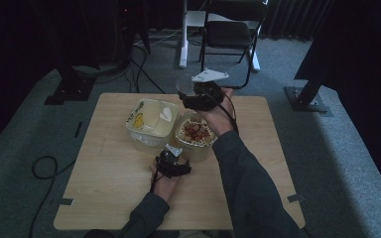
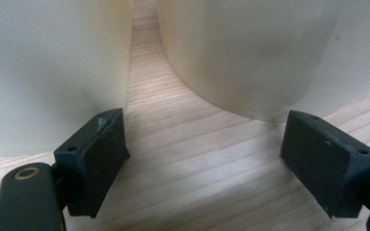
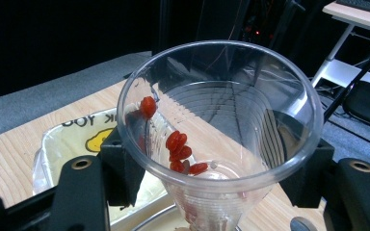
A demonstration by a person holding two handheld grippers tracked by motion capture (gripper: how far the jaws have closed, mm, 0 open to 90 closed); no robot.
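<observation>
My right gripper [image 1: 198, 96] is shut on a clear plastic cup [image 1: 186, 85], held raised over the far side of the table. In the right gripper view the cup [image 3: 231, 96] sits between the jaws of the right gripper [image 3: 217, 178], and a few red pieces [image 3: 179, 151] cling to its inner wall. A round tub [image 1: 178, 141] on the table holds several red pieces [image 1: 196, 130]. My left gripper [image 1: 171, 151] rests low at the tub's near side, open. Its view shows the left gripper [image 2: 204, 139] with bare wood between the jaws, facing the round tub's wall [image 2: 250, 53].
A rectangular clear container [image 1: 131, 126] with a yellow face label stands left of the tub; its wall [image 2: 43, 72] is close to my left jaw, and it lies below the cup [image 3: 72, 144]. The wooden table [image 1: 104, 188] stands on grey carpet. A folding chair [image 1: 230, 32] stands beyond the table.
</observation>
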